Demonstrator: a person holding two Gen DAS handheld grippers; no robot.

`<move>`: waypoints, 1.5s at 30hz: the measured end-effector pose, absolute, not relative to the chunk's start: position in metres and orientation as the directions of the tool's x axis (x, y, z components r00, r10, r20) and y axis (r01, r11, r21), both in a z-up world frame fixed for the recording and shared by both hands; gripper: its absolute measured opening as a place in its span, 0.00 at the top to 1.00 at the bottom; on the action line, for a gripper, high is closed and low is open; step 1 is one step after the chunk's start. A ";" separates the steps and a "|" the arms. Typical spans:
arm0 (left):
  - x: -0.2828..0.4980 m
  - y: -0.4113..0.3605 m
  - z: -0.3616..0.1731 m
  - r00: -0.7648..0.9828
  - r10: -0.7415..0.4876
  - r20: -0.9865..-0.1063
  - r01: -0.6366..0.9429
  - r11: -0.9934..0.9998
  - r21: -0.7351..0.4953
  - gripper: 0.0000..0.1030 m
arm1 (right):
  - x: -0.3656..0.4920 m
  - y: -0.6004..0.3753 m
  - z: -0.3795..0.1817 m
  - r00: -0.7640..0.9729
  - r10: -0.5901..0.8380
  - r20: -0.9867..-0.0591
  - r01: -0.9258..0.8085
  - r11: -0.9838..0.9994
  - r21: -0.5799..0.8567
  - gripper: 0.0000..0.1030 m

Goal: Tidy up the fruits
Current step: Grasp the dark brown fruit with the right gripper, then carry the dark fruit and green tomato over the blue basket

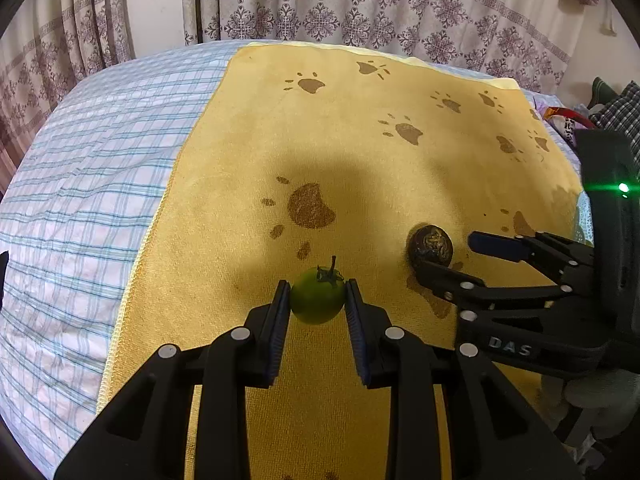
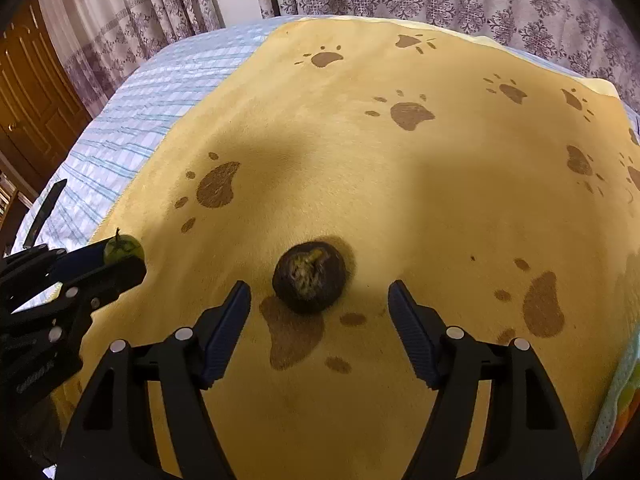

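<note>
- Green fruit (image 1: 317, 300): I have it pinched in my left claw (image 1: 318, 294), above the yellow towel (image 1: 360, 152).
- Dark fruit (image 2: 310, 282): on the towel, ahead of my spread right claw (image 2: 319, 294); not yet gripped.

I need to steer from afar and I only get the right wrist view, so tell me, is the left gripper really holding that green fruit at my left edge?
Observer: Yes. The left gripper is shut on the green fruit, one pad on each side, stem up.
Operator: Is there anything off the right side of the yellow towel?
Observer: A dark checked cloth lies beyond the yellow towel, at the bed's far right.
Operator: How does my gripper sit against the dark fruit?
Observer: The right gripper is open; its nearer finger overlaps the base of the dark fruit, the other stands apart to its right.
</note>
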State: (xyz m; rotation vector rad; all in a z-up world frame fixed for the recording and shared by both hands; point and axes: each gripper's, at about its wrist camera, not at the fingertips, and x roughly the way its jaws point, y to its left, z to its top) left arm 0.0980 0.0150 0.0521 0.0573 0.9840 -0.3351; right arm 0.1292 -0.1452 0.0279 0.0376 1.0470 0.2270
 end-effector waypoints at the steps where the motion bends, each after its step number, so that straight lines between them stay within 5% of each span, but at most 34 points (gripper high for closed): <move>1: 0.098 0.015 0.052 0.506 -0.252 -0.825 0.302 0.948 -0.104 0.73 | 0.132 -0.143 0.026 0.477 0.200 -0.856 -0.169 0.977 0.134 0.30; 16: 0.101 0.018 0.047 0.498 -0.243 -0.833 0.286 0.952 -0.107 0.73 | 0.134 -0.135 0.020 0.471 0.138 -0.871 -0.168 0.984 0.065 0.59; 45: 0.081 -0.009 0.056 0.522 -0.238 -0.819 0.333 0.941 -0.061 0.73 | 0.088 -0.172 0.054 0.516 0.121 -0.848 -0.104 0.991 0.078 0.59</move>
